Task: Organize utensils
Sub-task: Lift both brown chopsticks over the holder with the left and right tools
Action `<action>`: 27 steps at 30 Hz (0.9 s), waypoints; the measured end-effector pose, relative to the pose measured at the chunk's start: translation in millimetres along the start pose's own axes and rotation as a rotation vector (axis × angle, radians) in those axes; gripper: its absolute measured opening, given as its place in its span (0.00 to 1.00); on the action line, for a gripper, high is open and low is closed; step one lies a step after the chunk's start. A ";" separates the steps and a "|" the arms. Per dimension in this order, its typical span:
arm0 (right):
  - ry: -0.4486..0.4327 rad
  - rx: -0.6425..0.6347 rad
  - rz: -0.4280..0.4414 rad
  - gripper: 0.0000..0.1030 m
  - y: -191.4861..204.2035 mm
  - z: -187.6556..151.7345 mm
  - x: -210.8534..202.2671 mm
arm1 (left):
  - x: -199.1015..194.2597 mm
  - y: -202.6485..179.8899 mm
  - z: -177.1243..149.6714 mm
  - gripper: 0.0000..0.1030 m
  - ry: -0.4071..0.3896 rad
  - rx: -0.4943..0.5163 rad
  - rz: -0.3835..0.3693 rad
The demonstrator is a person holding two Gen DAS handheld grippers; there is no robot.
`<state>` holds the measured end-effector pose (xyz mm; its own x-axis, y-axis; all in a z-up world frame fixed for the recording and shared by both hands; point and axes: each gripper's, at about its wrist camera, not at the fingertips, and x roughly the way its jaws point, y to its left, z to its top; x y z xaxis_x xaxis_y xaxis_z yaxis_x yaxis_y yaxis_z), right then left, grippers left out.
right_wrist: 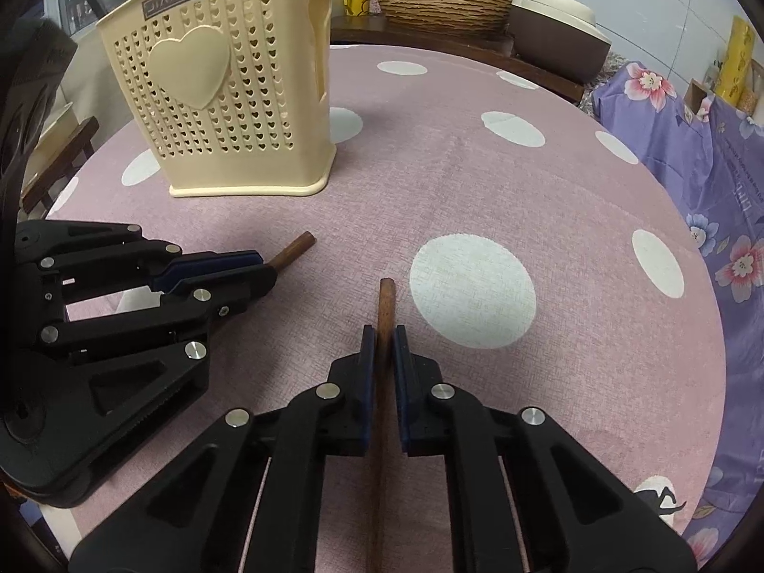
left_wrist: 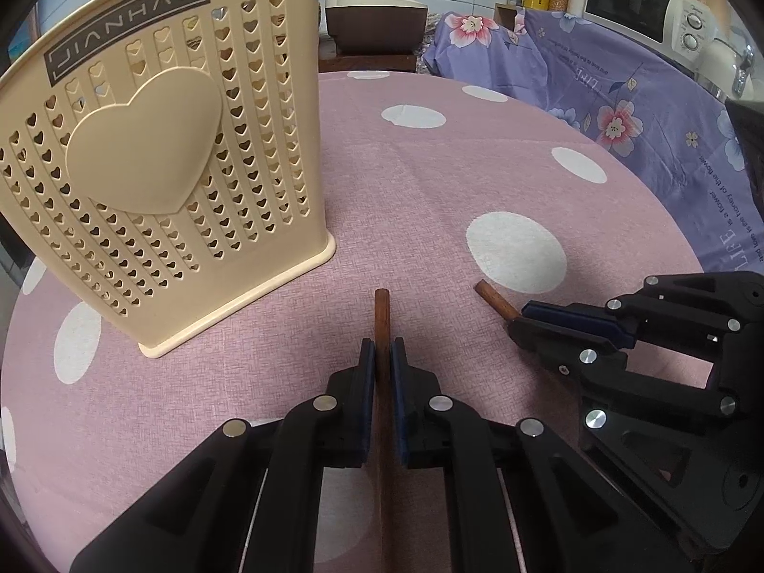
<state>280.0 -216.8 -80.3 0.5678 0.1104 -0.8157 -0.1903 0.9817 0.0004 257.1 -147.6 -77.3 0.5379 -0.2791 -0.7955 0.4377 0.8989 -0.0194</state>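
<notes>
My left gripper [left_wrist: 382, 351] is shut on a brown wooden handle [left_wrist: 382, 320] that runs back between its fingers. It also shows in the right wrist view [right_wrist: 260, 262] with its handle end [right_wrist: 293, 250] sticking out. My right gripper [right_wrist: 383, 336] is shut on a second brown wooden handle [right_wrist: 386, 305]; it shows at the right of the left wrist view [left_wrist: 520, 317] with its handle end [left_wrist: 494, 297]. The utensil heads are hidden. A cream perforated utensil holder [left_wrist: 157, 157] with a heart stands upright to the left, also in the right wrist view [right_wrist: 229, 90].
The table has a pink cloth with white dots [left_wrist: 477, 181]. A purple floral cloth [left_wrist: 644, 110] lies at the right. A rice cooker [right_wrist: 554, 28], a wicker basket [right_wrist: 444, 0] and a microwave [left_wrist: 644, 5] stand beyond the table's far edge.
</notes>
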 end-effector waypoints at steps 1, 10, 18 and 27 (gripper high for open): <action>0.002 0.012 0.004 0.08 -1.4 -0.6 -0.9 | -0.2 1.4 0.6 0.08 0.003 -0.010 -0.002; -0.121 0.153 0.137 0.08 -19.9 4.7 -49.1 | -46.9 16.0 3.1 0.08 -0.105 -0.061 -0.048; -0.363 0.165 0.261 0.08 -24.6 8.4 -149.1 | -151.1 37.3 -1.2 0.08 -0.321 -0.122 -0.118; -0.474 0.104 0.300 0.07 -5.9 9.1 -202.0 | -196.0 44.6 -2.3 0.08 -0.446 -0.137 -0.127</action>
<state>173.8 -243.5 89.7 0.8029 0.4204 -0.4226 -0.3322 0.9042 0.2684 169.5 -52.0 76.3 0.7558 -0.4801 -0.4453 0.4371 0.8762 -0.2028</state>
